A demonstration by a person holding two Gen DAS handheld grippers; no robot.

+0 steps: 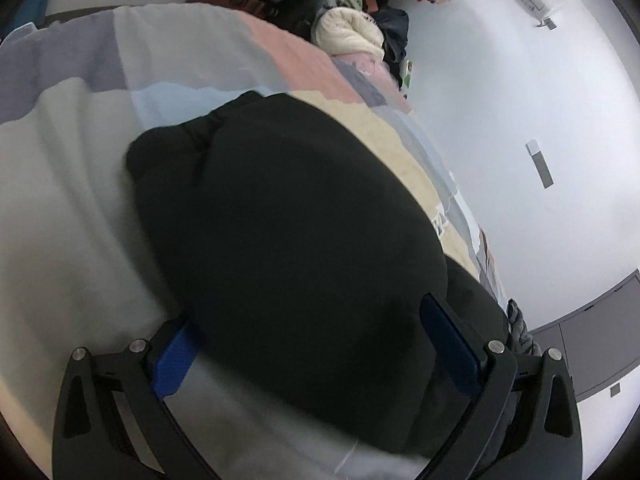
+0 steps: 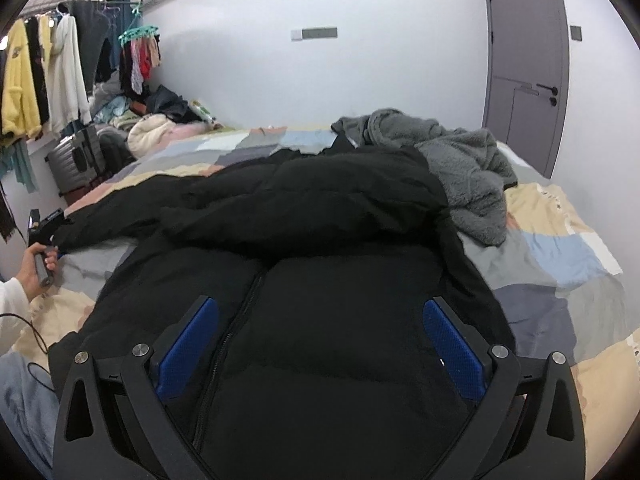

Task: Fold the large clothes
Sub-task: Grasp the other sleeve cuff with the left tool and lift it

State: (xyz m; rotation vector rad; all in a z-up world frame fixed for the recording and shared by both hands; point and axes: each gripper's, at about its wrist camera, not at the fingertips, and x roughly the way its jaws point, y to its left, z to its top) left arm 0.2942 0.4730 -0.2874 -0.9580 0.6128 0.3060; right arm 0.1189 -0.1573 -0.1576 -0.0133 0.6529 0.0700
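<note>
A black puffer jacket lies spread on the bed, front up, with its zipper running toward me. My right gripper hovers over the jacket's lower front, jaws wide apart, and its blue pads press on nothing. In the left wrist view, a bulky black part of the jacket fills the space between the fingers of my left gripper. These jaws also stand wide, and cloth covers the left fingertip. In the right wrist view, a hand holds the left gripper at the sleeve's end.
A grey fleece garment lies crumpled at the jacket's far right on the patchwork bedcover. Piled clothes, a suitcase and a hanging rack crowd the far left. A grey door is in the white back wall.
</note>
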